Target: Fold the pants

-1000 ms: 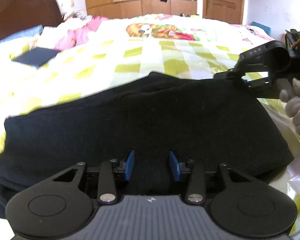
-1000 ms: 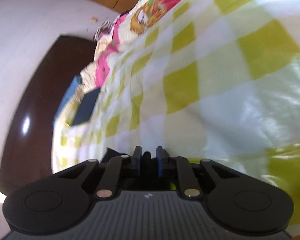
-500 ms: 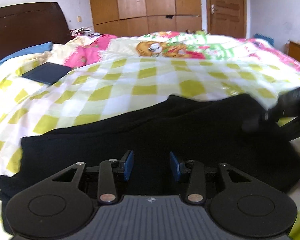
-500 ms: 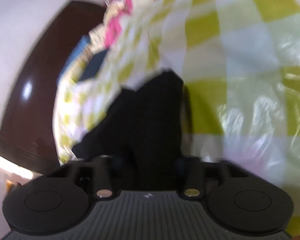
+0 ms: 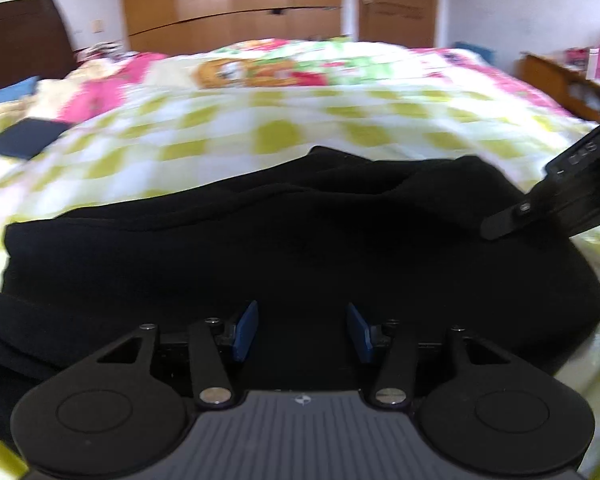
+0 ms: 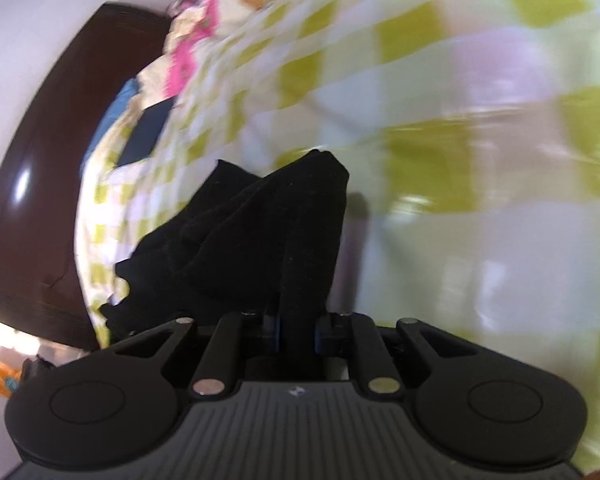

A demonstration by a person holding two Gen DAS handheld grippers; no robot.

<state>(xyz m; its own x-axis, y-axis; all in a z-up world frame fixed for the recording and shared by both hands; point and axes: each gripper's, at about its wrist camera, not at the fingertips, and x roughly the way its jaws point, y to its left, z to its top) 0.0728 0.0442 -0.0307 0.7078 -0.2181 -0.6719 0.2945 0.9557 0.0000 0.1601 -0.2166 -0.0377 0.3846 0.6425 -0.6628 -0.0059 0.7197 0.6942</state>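
the black pants (image 5: 284, 240) lie in a folded band across the green-checked bed (image 5: 284, 136). the right tongs (image 6: 296, 330) are pinched narrow on a bunched edge of the pants (image 6: 260, 232), fabric plainly between the pads; their jaws have just been closing. the left tongs (image 5: 302, 330) stand partly wide over the near edge, nothing pressed between the blue pads (image 5: 246, 330), and their jaws have just been opening.

to do this step well, the right hand would likely carry its corner across low and level, keeping the layers from sliding apart, while the left stays clear or pins the crease.

against a second ago, the right tongs now show cloth gathered in front of them where mostly bare sheet showed, and the pants sit more rumpled along the far edge.
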